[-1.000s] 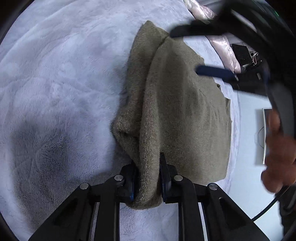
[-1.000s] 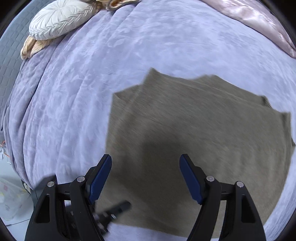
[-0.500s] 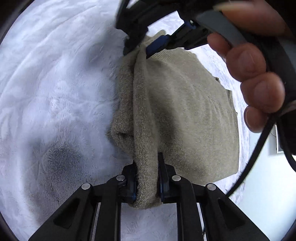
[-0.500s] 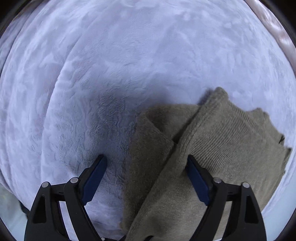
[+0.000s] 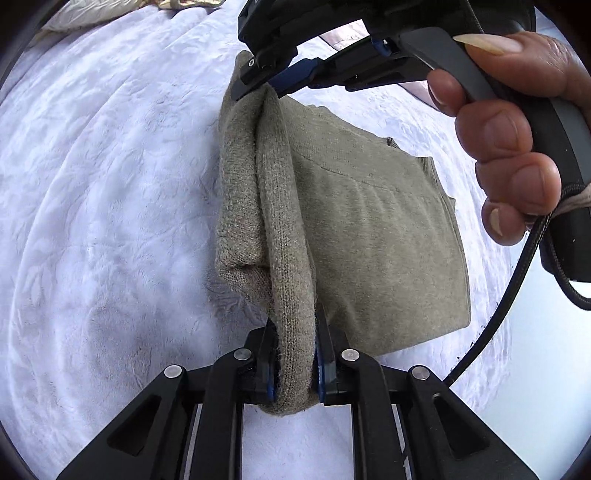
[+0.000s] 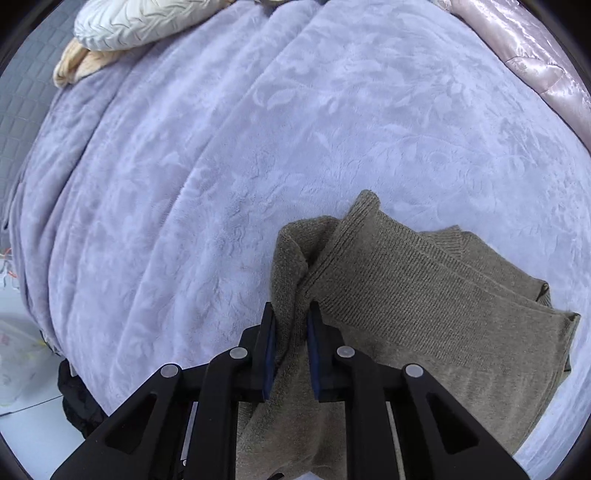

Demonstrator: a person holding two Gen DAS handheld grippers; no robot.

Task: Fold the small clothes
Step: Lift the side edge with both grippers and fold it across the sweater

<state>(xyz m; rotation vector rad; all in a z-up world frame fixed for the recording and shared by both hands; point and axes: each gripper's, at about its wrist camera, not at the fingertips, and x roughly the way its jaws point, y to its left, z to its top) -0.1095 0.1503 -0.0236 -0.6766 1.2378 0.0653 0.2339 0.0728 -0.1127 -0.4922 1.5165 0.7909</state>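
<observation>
An olive knitted garment (image 5: 369, 229) lies partly folded on a lilac plush blanket (image 5: 103, 206). My left gripper (image 5: 295, 350) is shut on the near end of its raised folded edge. My right gripper (image 5: 271, 83) is shut on the far end of the same edge, held by a hand (image 5: 517, 147). In the right wrist view the right gripper (image 6: 290, 325) pinches a bunched fold of the garment (image 6: 424, 295), whose ribbed layers spread to the right.
A white round cushion (image 6: 140, 18) and a beige cloth (image 6: 74, 62) lie at the bed's far left. A pink satin quilt (image 6: 535, 62) runs along the far right. The bed's left edge drops to a pale floor (image 6: 22, 424). A black cable (image 5: 491, 325) hangs from the right gripper.
My right gripper swung from above the flat garment to its far folded edge and closed on it. The left gripper stayed shut on the near end; the edge now lifts between both.
</observation>
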